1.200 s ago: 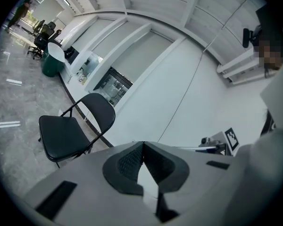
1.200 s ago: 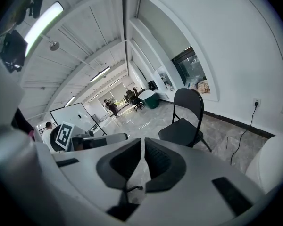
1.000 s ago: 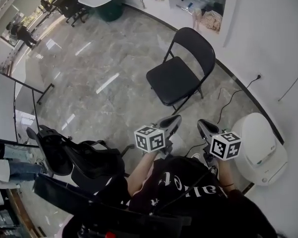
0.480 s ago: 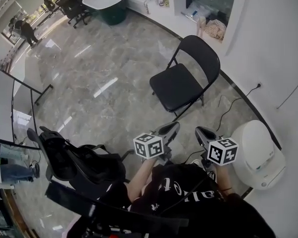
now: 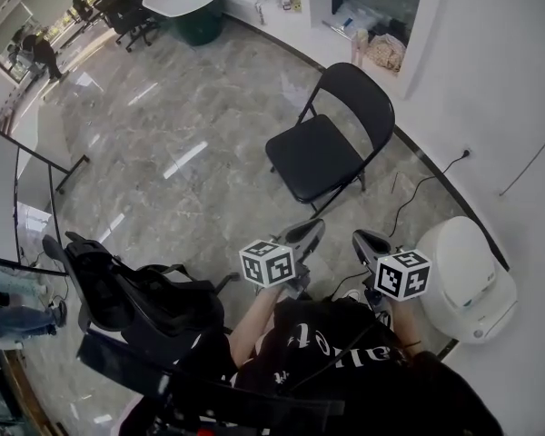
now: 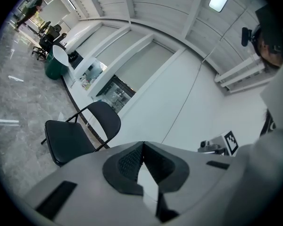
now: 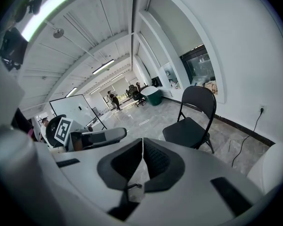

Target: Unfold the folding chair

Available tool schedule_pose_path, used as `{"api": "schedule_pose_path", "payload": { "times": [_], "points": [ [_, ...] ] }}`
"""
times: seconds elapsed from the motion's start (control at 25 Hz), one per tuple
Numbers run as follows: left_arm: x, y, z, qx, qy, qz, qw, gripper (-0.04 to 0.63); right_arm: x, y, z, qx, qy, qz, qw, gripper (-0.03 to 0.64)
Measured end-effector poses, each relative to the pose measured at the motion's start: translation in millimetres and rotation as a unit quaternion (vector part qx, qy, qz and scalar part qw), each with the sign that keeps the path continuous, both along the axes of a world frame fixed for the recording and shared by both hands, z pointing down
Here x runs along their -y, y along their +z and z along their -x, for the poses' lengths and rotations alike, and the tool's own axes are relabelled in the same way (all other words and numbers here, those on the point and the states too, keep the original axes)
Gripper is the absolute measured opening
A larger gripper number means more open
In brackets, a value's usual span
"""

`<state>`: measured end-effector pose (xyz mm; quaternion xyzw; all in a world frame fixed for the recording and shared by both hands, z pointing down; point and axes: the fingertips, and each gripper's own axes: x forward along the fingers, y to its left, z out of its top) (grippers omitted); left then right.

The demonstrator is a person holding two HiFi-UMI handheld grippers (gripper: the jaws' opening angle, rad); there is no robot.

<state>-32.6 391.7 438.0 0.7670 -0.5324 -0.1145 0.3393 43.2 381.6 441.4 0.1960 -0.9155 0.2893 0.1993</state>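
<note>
Head view shows the left gripper (image 5: 311,230), jaws pressed together and empty, well short of the black folding chair (image 5: 311,157), which already stands open on the marble floor (image 5: 163,125). The right gripper (image 5: 360,240) is likewise closed and empty. The frame looks stiff, hinged and probably light; the backrest rim suits gripping.

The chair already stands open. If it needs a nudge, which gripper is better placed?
Left, marginally. The left gripper points toward the front edge of the folding chair, while the right gripper sits off toward its side. Both are shut, empty and clear of it.
</note>
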Motion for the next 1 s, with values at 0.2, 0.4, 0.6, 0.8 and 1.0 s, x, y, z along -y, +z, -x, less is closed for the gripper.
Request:
{"api": "schedule_pose_path", "payload": {
  "times": [0.2,0.4,0.6,0.8,1.0],
  "points": [
    [3.2,-2.0,-2.3,0.0,0.001,-0.001,1.0,0.003,2.2,-0.3,-2.4,-0.004,-0.001,-0.002,1.0,0.02],
    [5.3,3.0,-7.7,0.001,0.005,0.005,1.0,0.003,6.6,3.3,-7.9,-0.004,0.004,0.003,1.0,0.02],
    [5.2,6.8,-10.5,0.003,0.007,0.012,0.9999,0.003,9.5,6.0,-10.9,-0.003,0.008,0.008,1.0,0.02],
    [4.7,8.2,-10.4,0.003,0.007,0.014,0.9999,0.003,8.3,7.8,-9.6,-0.005,0.006,0.009,1.0,0.02],
    [5.1,9.3,-10.0,0.003,0.008,0.015,0.9998,0.003,7.9,8.4,-8.9,-0.004,0.006,0.009,1.0,0.02]
  ]
}}
